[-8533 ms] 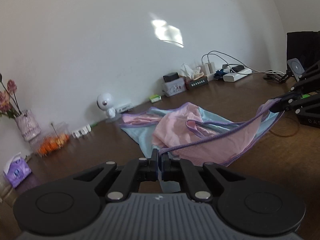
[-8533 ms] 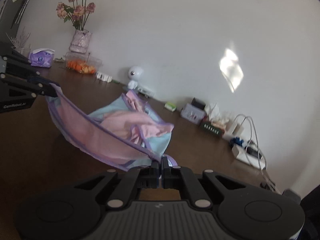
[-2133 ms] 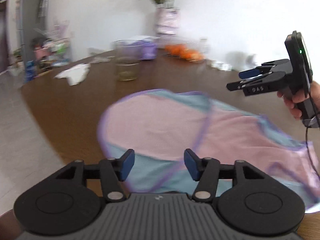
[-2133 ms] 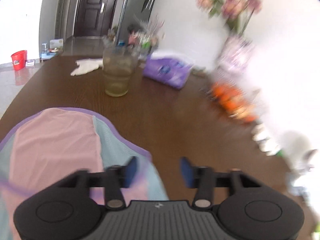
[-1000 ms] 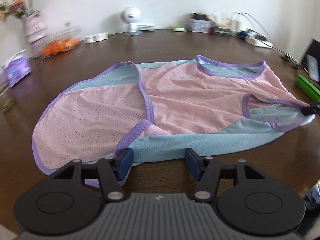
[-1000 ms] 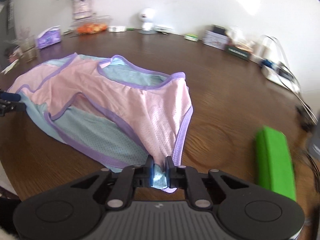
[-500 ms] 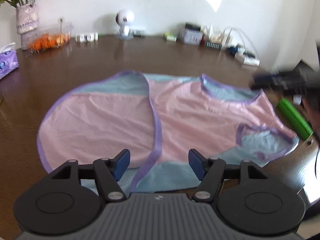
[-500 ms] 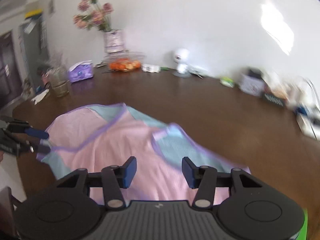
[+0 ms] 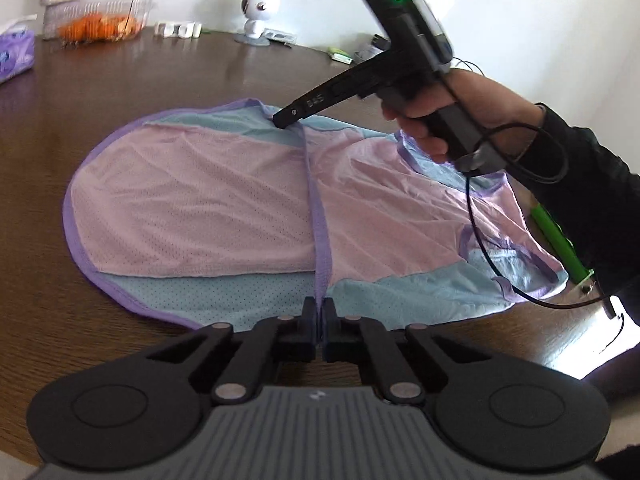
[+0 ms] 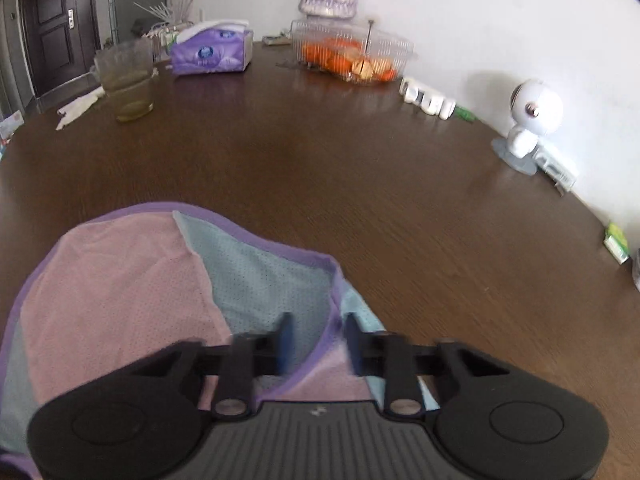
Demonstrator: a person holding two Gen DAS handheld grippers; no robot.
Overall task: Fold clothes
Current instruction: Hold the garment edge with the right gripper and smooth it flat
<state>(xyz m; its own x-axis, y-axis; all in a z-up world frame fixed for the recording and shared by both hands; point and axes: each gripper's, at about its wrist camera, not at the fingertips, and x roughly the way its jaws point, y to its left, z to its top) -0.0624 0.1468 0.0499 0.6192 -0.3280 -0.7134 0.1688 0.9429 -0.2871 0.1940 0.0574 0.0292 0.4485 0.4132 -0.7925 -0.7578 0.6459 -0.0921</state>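
A pink and pale-blue mesh garment [image 9: 200, 200] with purple trim lies spread flat on the dark wooden bench [image 9: 120, 80], filling the middle of the left wrist view. A purple hem runs straight down its centre to the near edge.

At the bottom centre of that view, the left claw [image 9: 320, 320] has just been closing. Its two fingers now stand pressed together with the near end of the purple hem pinched between them.

In the upper right, a hand [image 9: 460, 112] in a dark sleeve holds the right claw [image 10: 318, 340] by its grip. The claw's tip touches the far edge of the garment, where the same hem ends. In the right wrist view its fingers are blurred and have just been closing. A gap shows between them, the purple hem and some blue mesh lie in that gap, and the pads are not yet seen pressing on the cloth.

A green bar [image 9: 554, 236] lies just beside the garment's right end. Along the top of the right wrist view stand a glass [image 10: 126, 80], a purple tissue pack [image 10: 212, 54], a wire basket of orange fruit [image 10: 352, 56] and, at the right, a small white camera [image 10: 534, 116], all well apart from the garment.
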